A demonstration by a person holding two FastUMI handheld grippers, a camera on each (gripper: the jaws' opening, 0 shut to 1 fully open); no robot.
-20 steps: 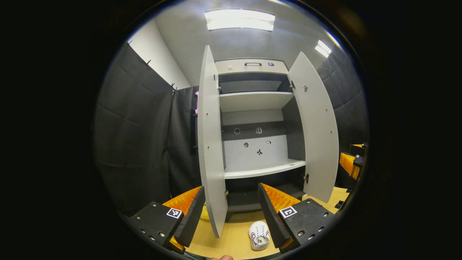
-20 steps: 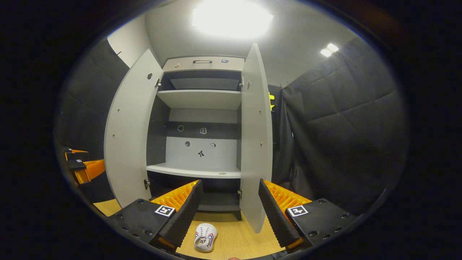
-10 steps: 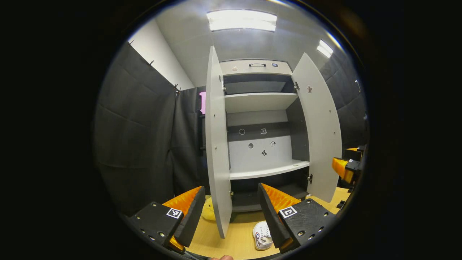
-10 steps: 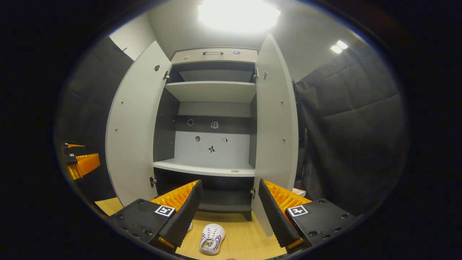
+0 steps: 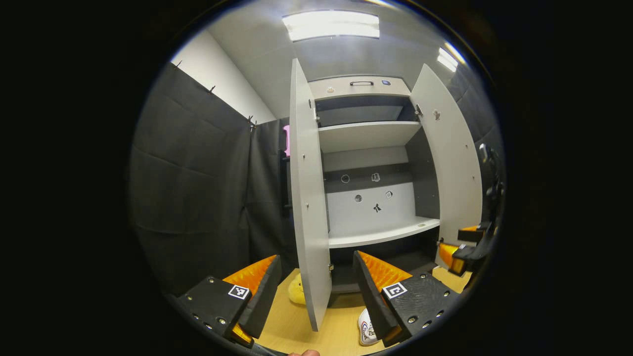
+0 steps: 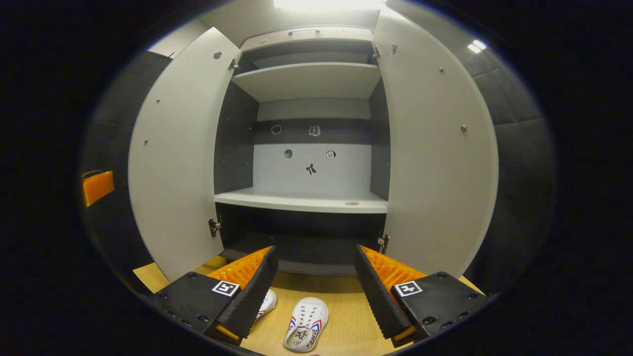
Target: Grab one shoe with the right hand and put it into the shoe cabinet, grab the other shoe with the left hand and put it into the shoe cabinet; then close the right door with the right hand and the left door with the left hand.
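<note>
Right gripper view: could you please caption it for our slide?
Open right claw above two white shoes before the open shoe cabinet.

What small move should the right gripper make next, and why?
Probably lower the right gripper toward the shoe lying on the floor just below its open fingers. Both shoes are still outside the cabinet, both doors stand open, and the gripper holds nothing, so grasping this shoe seems the first step.

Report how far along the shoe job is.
Nothing is done: both shoes lie on the floor before the cabinet, its doors open. The right hand-held gripper hangs open above them; the left hand-held gripper is open too. Everything remains.
</note>
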